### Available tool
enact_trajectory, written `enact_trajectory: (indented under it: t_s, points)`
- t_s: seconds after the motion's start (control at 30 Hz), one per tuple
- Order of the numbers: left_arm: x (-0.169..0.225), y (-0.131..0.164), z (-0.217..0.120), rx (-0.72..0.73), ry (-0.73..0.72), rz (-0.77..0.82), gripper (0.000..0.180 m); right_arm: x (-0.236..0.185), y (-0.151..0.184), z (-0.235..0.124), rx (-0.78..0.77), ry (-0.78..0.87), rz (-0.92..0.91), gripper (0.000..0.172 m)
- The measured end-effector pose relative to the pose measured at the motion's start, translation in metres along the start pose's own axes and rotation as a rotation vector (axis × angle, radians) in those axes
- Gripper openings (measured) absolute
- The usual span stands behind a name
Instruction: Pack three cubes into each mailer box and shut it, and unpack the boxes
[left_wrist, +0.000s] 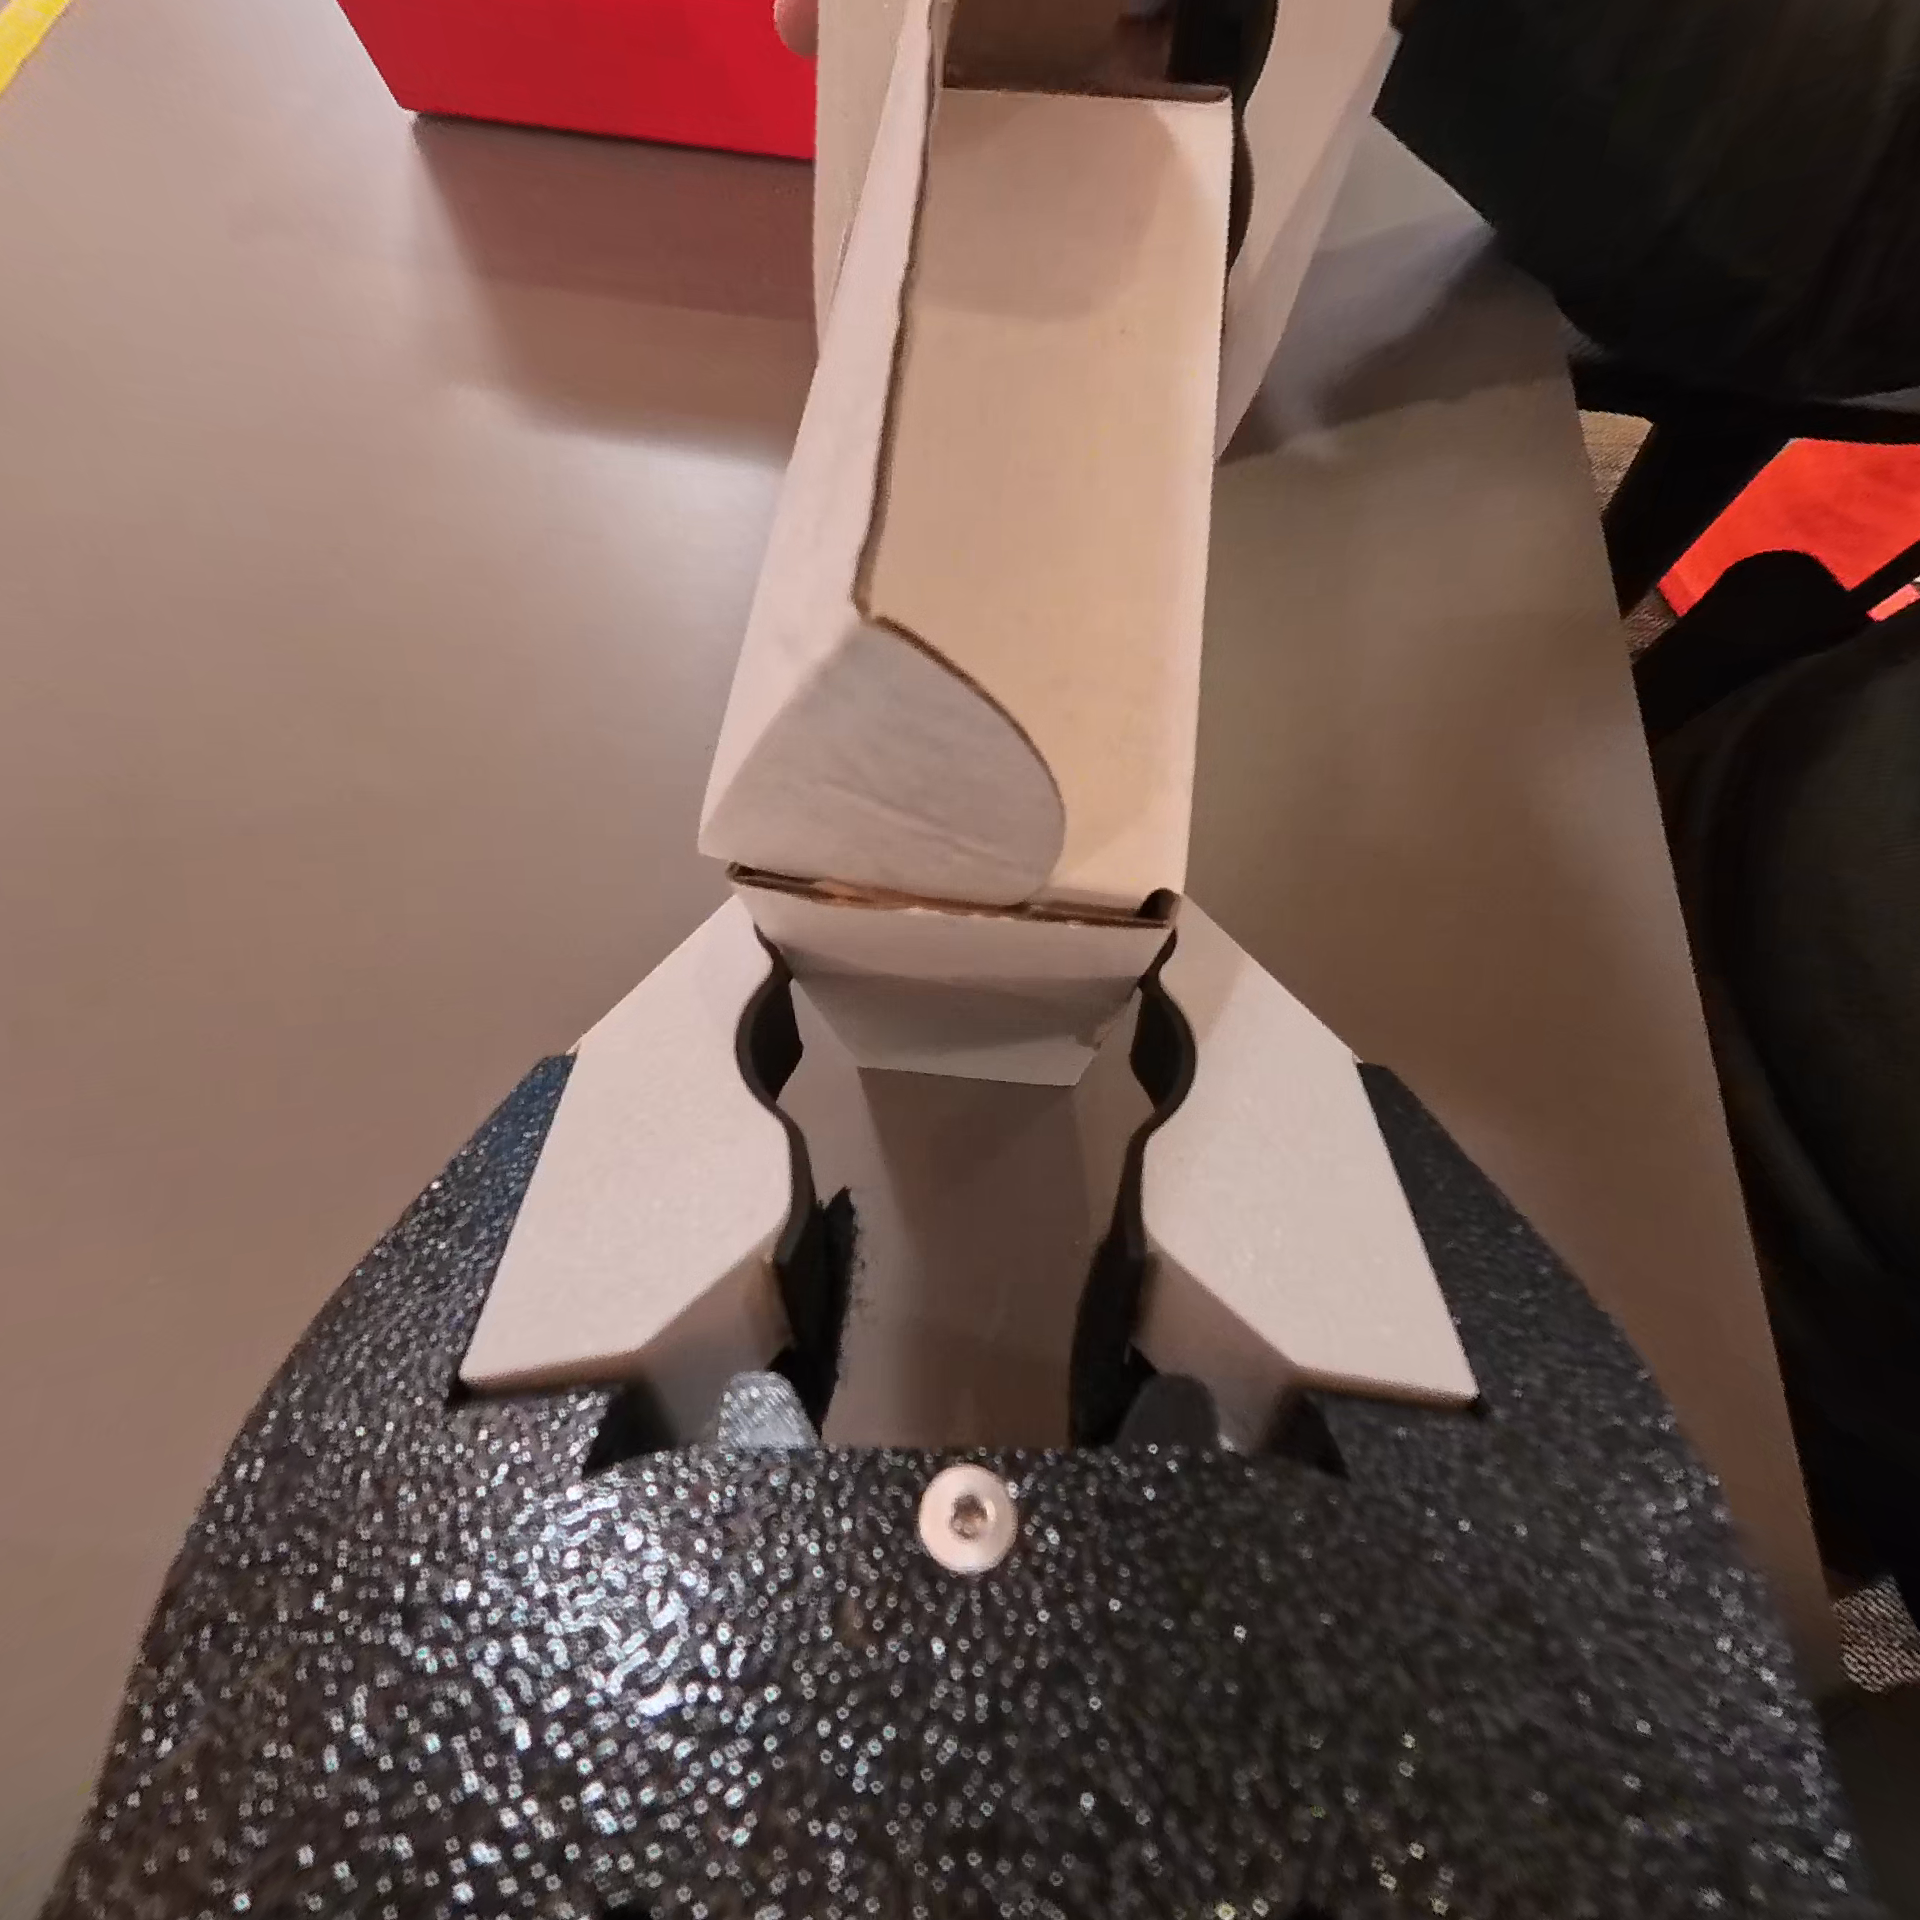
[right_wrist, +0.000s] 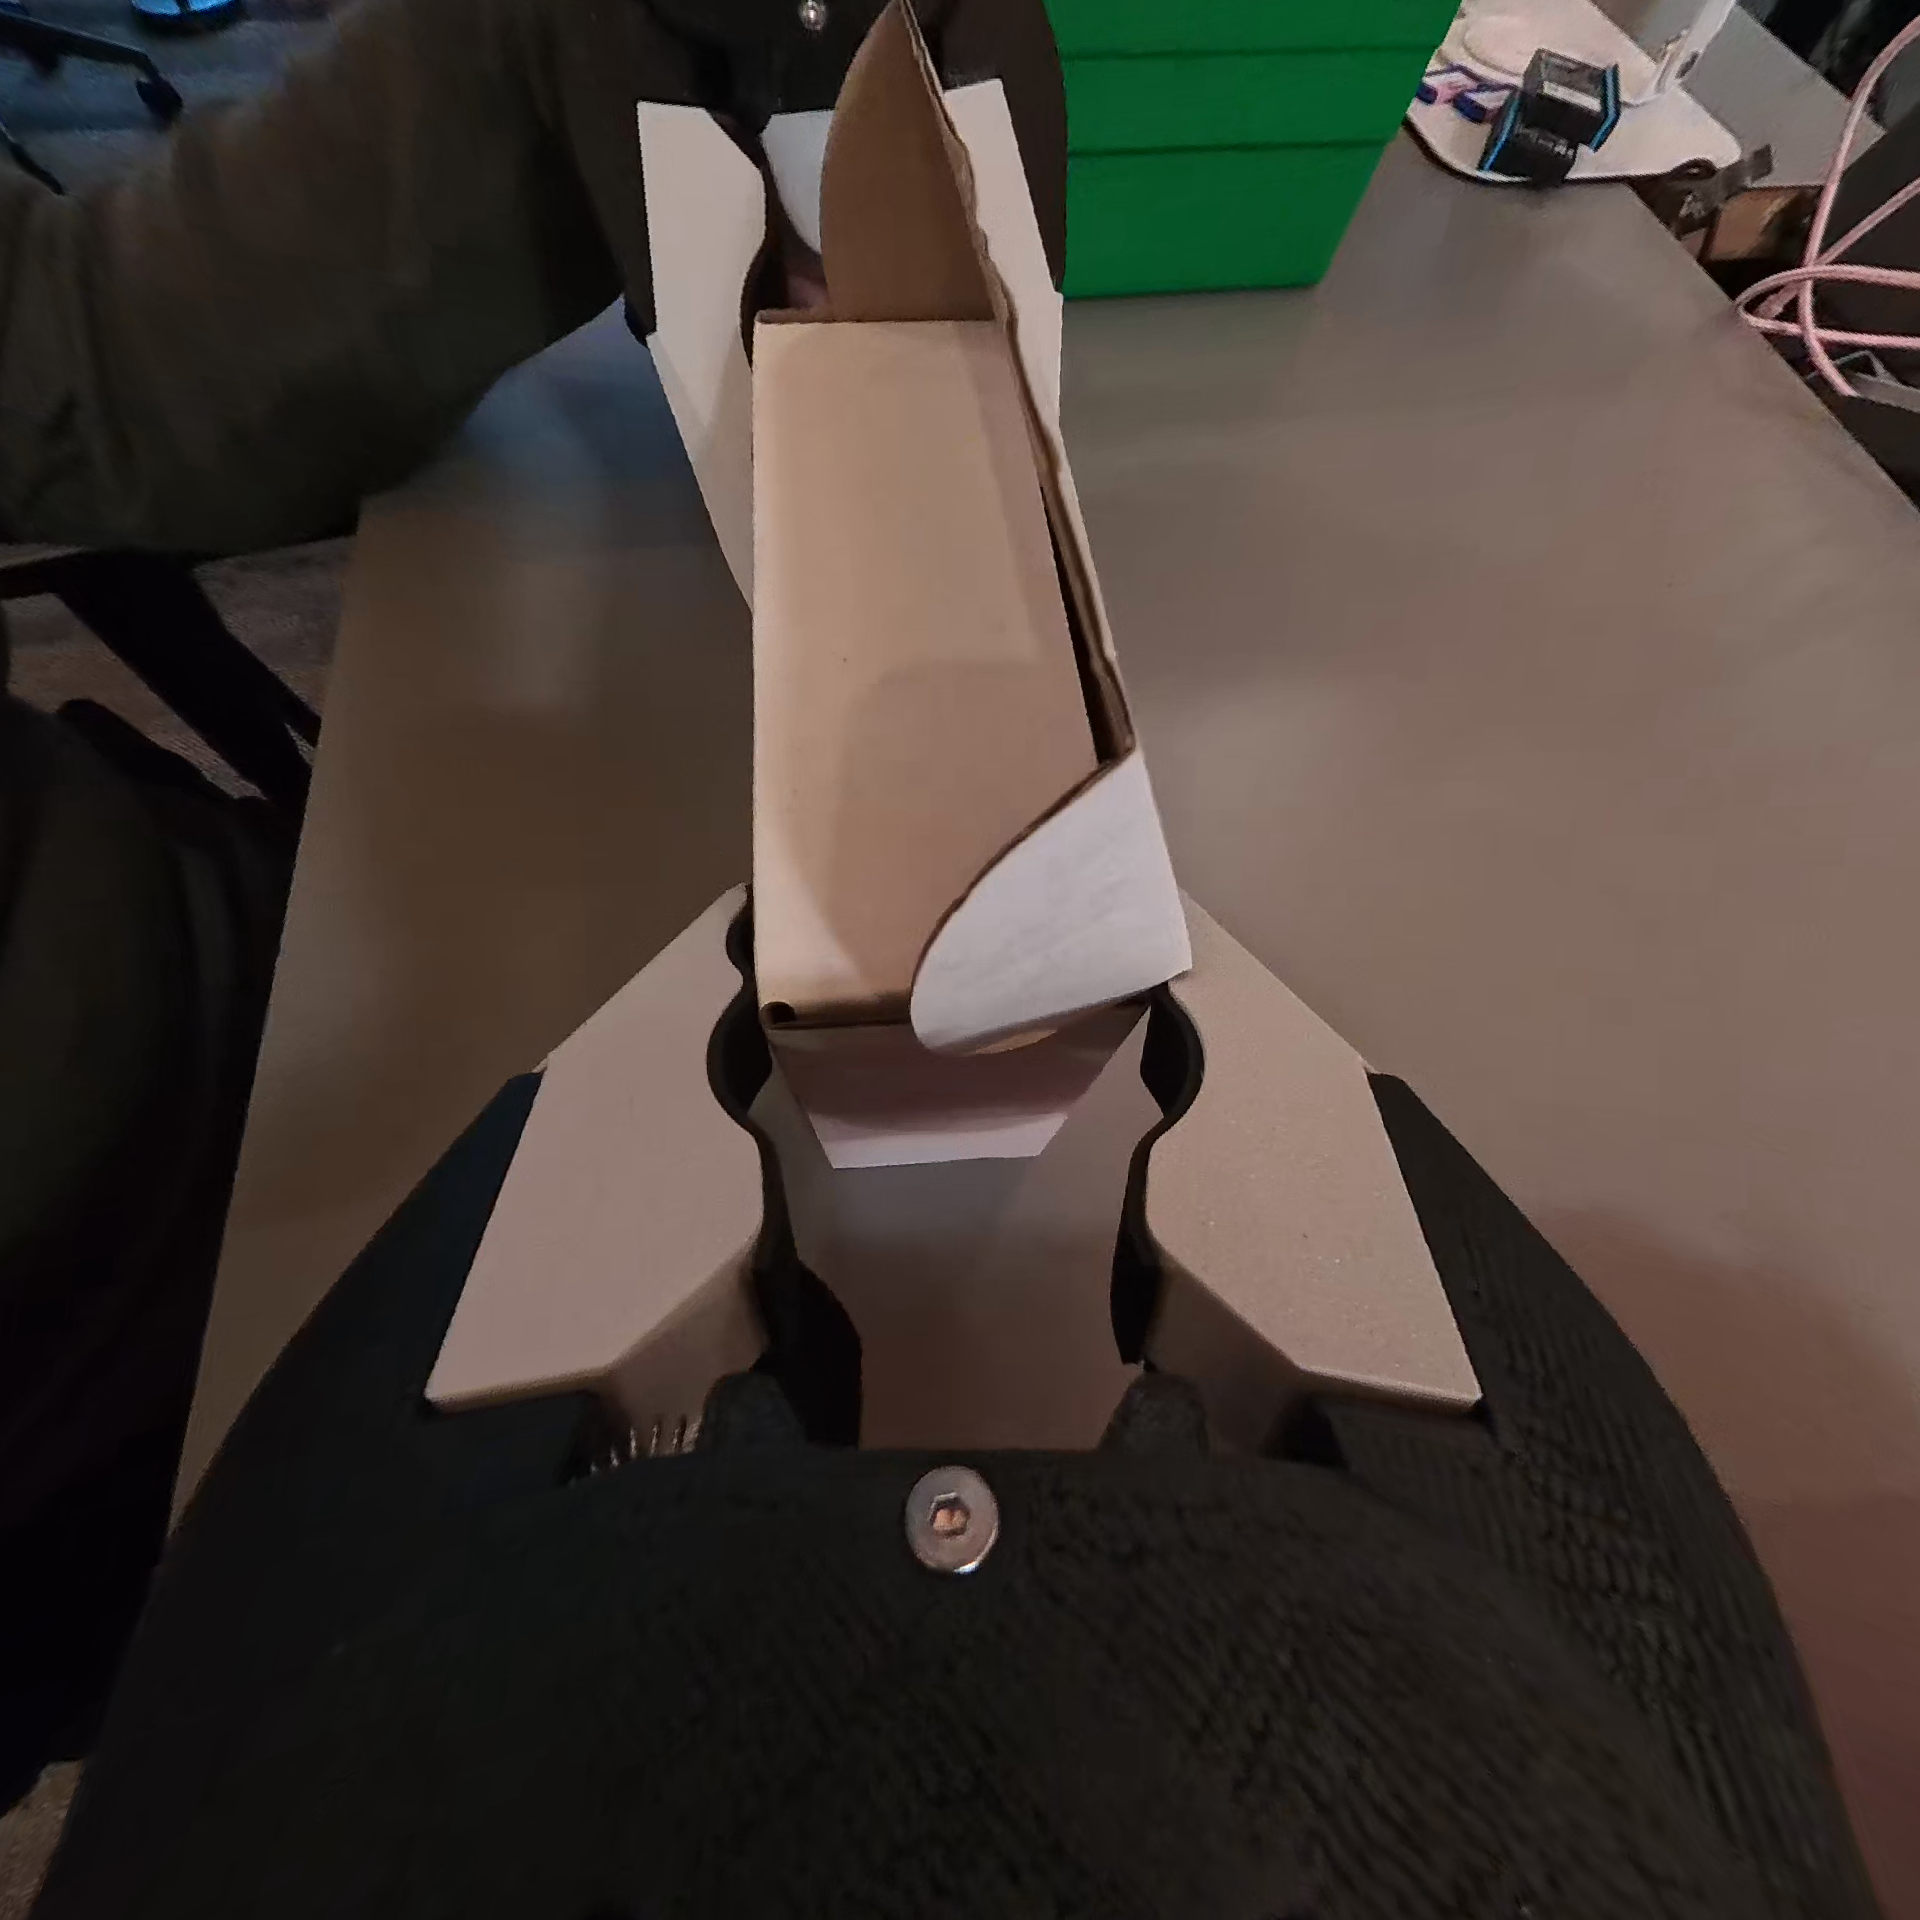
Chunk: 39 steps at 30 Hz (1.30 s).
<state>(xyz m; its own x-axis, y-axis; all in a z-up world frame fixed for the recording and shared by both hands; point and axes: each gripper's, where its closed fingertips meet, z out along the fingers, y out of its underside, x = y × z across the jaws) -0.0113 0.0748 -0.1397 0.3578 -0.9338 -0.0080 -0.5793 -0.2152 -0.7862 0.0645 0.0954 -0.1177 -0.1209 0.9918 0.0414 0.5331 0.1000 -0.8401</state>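
Note:
A white cardboard mailer box (left_wrist: 1029, 499) hangs above the brown table (left_wrist: 364, 623), held between both grippers at its two short ends. My left gripper (left_wrist: 966, 956) is shut on the near end of the box, with both fingertips against its sides. A rounded white ear flap (left_wrist: 904, 769) lies outside the box wall. My right gripper (right_wrist: 961, 997) is shut on the opposite end of the same box (right_wrist: 894, 644). There the lid edge (right_wrist: 1049, 499) stands ajar and another white ear flap (right_wrist: 1060, 925) sticks out. The other gripper's fingers (right_wrist: 696, 270) show at the box's far end. No cubes show.
A red box (left_wrist: 582, 73) stands at the back in the left wrist view. A stack of green boxes (right_wrist: 1226, 156) stands behind in the right wrist view, with small black devices on a white cloth (right_wrist: 1558, 114) and pink cables (right_wrist: 1829, 281) at the right. A person's dark sleeve (right_wrist: 312, 291) is at the left. My right fingertips sit around 9 centimetres from my left ones.

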Motion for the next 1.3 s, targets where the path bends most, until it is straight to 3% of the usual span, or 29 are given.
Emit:
enact_trajectory:
  t_s: [0.3,0.37,0.4,0.53,0.67,0.7,0.77,0.83,0.9,1.07,1.2,1.3]
  points:
    - [0.002,0.000,0.000,0.005,0.006,0.002,0.064,-0.003,0.000,-0.002,-0.008,0.004,0.005,0.073]
    - [0.002,0.000,0.000,0.007,0.005,-0.004,0.064,-0.006,-0.002,-0.008,-0.019,0.012,0.010,0.101]
    - [0.002,0.000,0.000,0.009,0.005,-0.002,0.064,-0.004,-0.004,-0.014,-0.017,0.036,0.005,0.107]
    - [0.003,0.000,0.000,0.014,0.010,0.000,0.064,-0.005,-0.024,-0.041,0.113,0.068,-0.035,0.106]
    - [0.001,-0.001,0.000,0.027,0.001,-0.006,0.064,-0.005,-0.035,-0.048,0.200,0.046,-0.012,0.093]
    - [-0.008,-0.004,0.001,0.040,-0.050,-0.050,0.073,-0.004,-0.035,-0.048,0.201,0.057,-0.017,0.090]
    - [-0.008,-0.007,0.005,0.052,-0.028,-0.111,0.124,-0.004,-0.036,-0.049,0.205,0.056,-0.012,0.086]
    - [-0.011,-0.011,0.007,0.079,-0.043,-0.098,0.140,-0.003,-0.037,-0.051,0.212,0.060,-0.003,0.085]
    - [-0.018,-0.011,0.011,0.082,-0.078,-0.072,0.144,-0.002,-0.038,-0.054,0.212,0.077,-0.006,0.086]
    - [-0.016,-0.022,0.029,0.161,-0.065,0.022,0.132,0.007,-0.043,-0.070,0.214,0.172,-0.016,0.084]
    - [-0.016,-0.032,0.035,0.216,-0.080,0.069,0.107,0.028,-0.038,-0.085,0.175,0.319,0.014,0.055]
    - [-0.014,-0.036,0.038,0.239,-0.082,0.086,0.097,0.033,-0.035,-0.091,0.163,0.326,0.115,0.031]
